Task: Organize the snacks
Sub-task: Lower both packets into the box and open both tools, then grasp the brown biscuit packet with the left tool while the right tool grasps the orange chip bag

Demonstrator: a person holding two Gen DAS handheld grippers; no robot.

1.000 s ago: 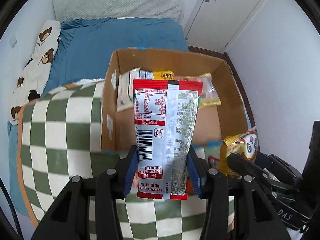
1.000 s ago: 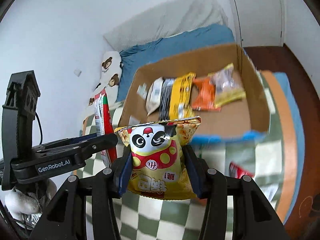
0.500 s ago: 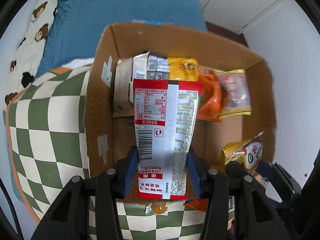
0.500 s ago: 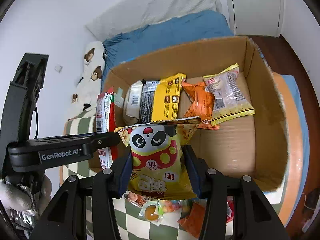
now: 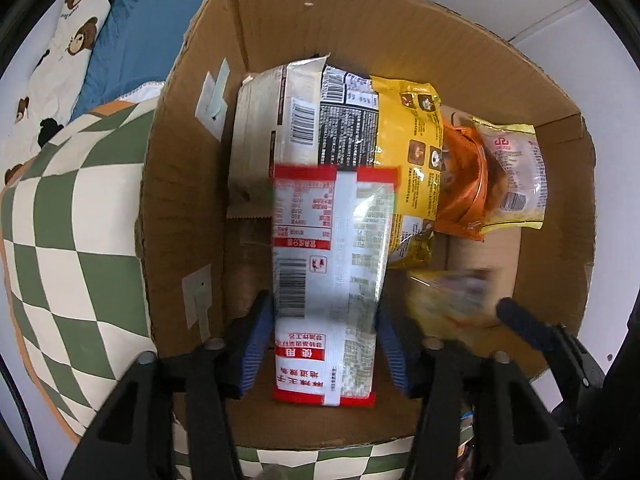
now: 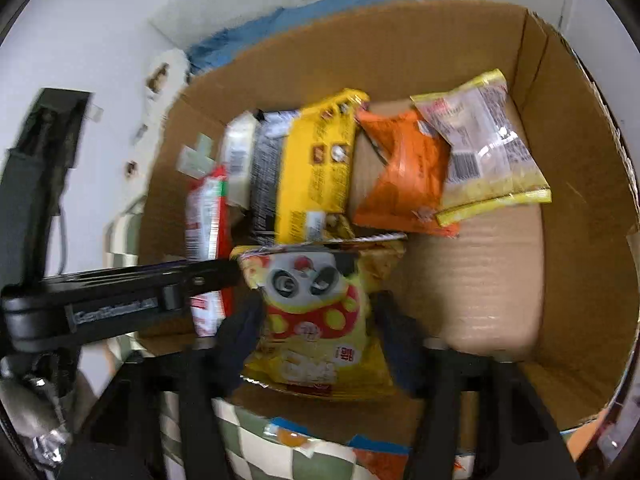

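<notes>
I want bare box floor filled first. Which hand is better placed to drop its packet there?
Right gripper: its panda bag hangs mostly over bare cardboard box floor; the left gripper's red-and-white packet overlaps the packet row. Both jaws have just been opening, packets between them.

Brown cardboard box (image 5: 400, 32), red-white-silver packet (image 5: 328, 264), yellow panda bag (image 6: 316, 320) with red dotted band, orange pouch (image 6: 404, 176), green-cream checkered blanket (image 5: 60, 232), blue sheet (image 5: 136, 12).

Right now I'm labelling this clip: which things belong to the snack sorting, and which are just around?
Job:
cardboard box
red-and-white packet
panda snack bag
packets already in the box

Lying about:
checkered blanket
bear-print pillow
</notes>
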